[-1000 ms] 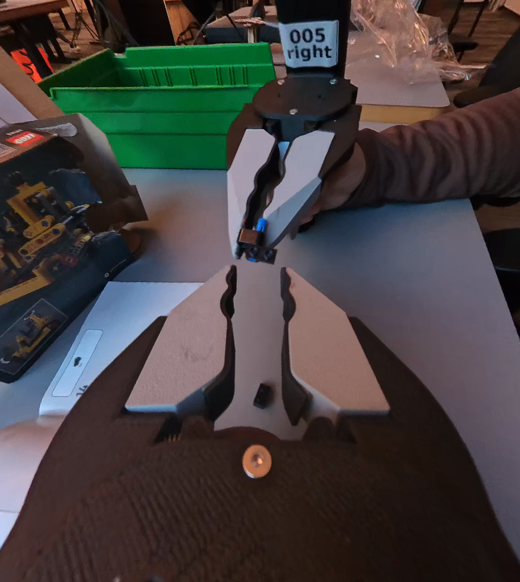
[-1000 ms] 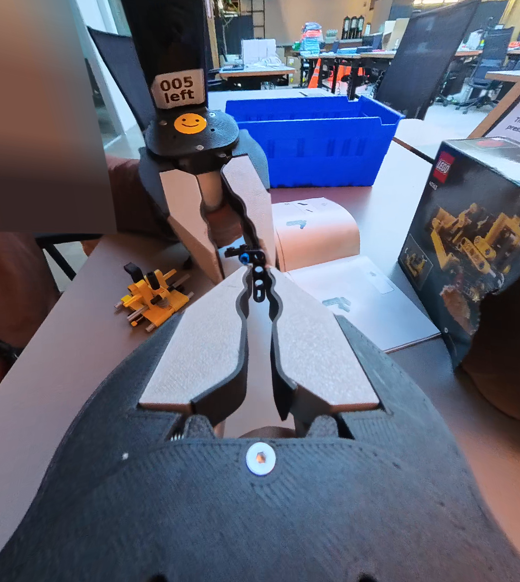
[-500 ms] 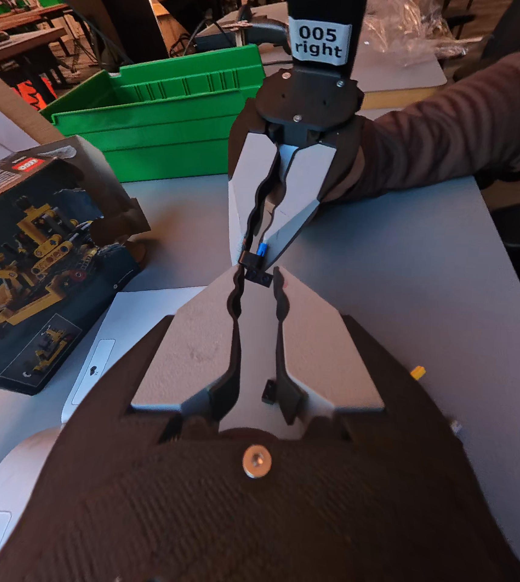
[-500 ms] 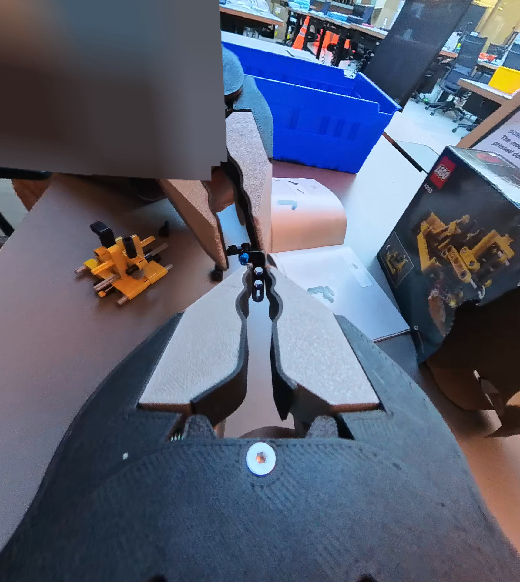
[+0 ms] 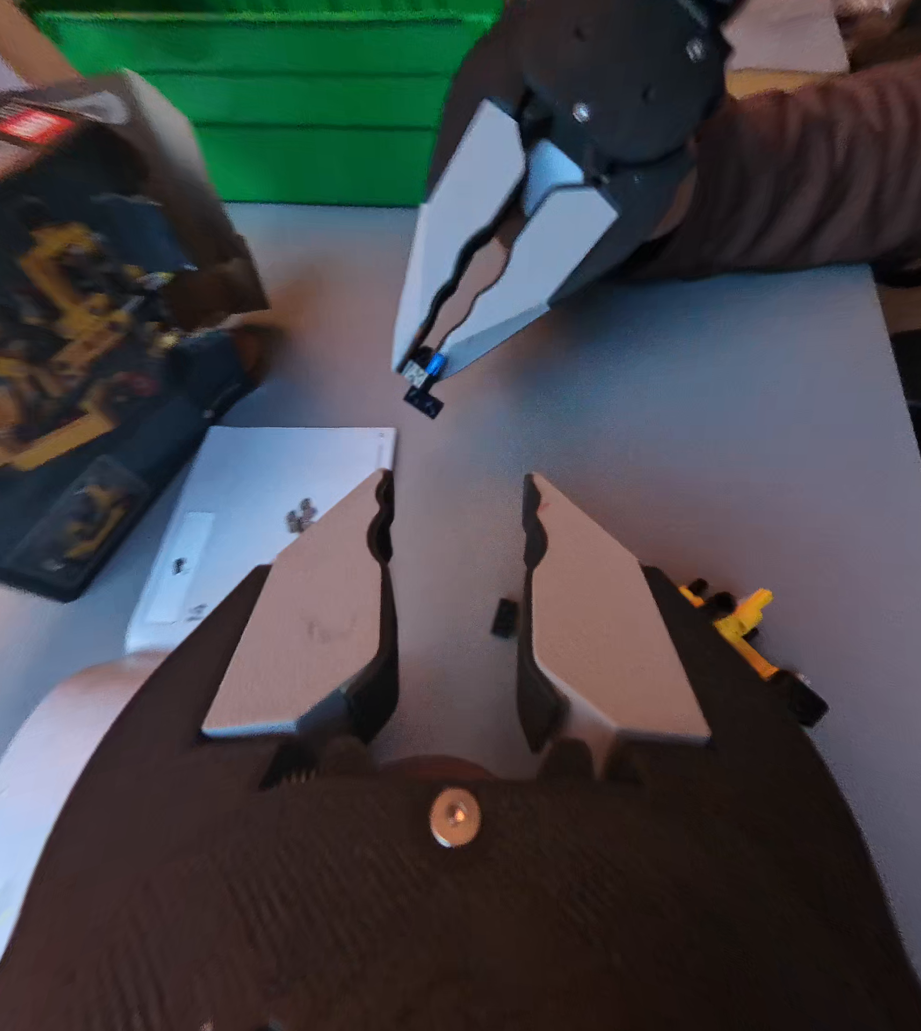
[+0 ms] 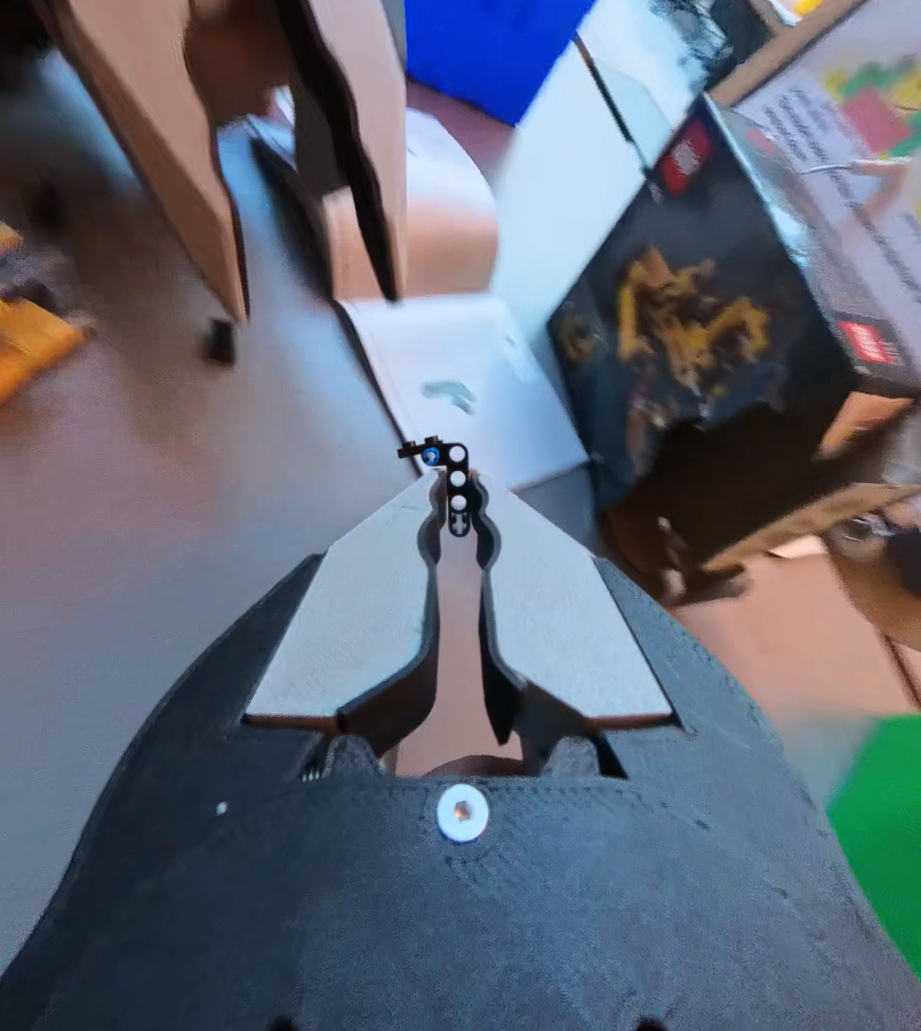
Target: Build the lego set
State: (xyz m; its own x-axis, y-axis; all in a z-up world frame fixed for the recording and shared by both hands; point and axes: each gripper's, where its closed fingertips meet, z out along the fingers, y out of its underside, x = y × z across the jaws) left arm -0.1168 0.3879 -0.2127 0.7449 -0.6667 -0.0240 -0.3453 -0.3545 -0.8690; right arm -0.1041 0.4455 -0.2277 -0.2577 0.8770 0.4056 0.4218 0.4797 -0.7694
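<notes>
Black beam (image 6: 457, 496) with a row of holes, clamped upright at the tips of the right gripper (image 6: 455, 474), whose jaws are nearly closed on its lower half; a blue pin (image 6: 431, 455) sits in its top hole and carries a small black plate (image 6: 419, 446) that juts sideways. The left wrist view shows the same small assembly (image 5: 424, 379) at the right gripper's (image 5: 427, 365) tip, held clear above the table (image 5: 642, 418). The left gripper (image 5: 455, 485) has its jaws spread wide and holds nothing; it hangs well apart from the beam. A loose black piece (image 5: 504, 616) lies on the table between its fingers, just beside the right-hand one. A yellow sub-assembly (image 5: 737, 619), a frame with black parts and pins, rests on the table to the side, partly hidden behind the left gripper's body. The open instruction booklet (image 5: 279, 502) lies flat nearby, the set's box (image 5: 73, 335) stands beside it, and a green bin (image 5: 290, 100) sits at the far edge. Judged progress: early. Only one small yellow module and this three-part beam unit are built, against the full yellow vehicle pictured on the box. Joining the beam unit to the yellow module, and most of the build, appears still to be done. Both views are motion-blurred, so fine details remain uncertain.
</notes>
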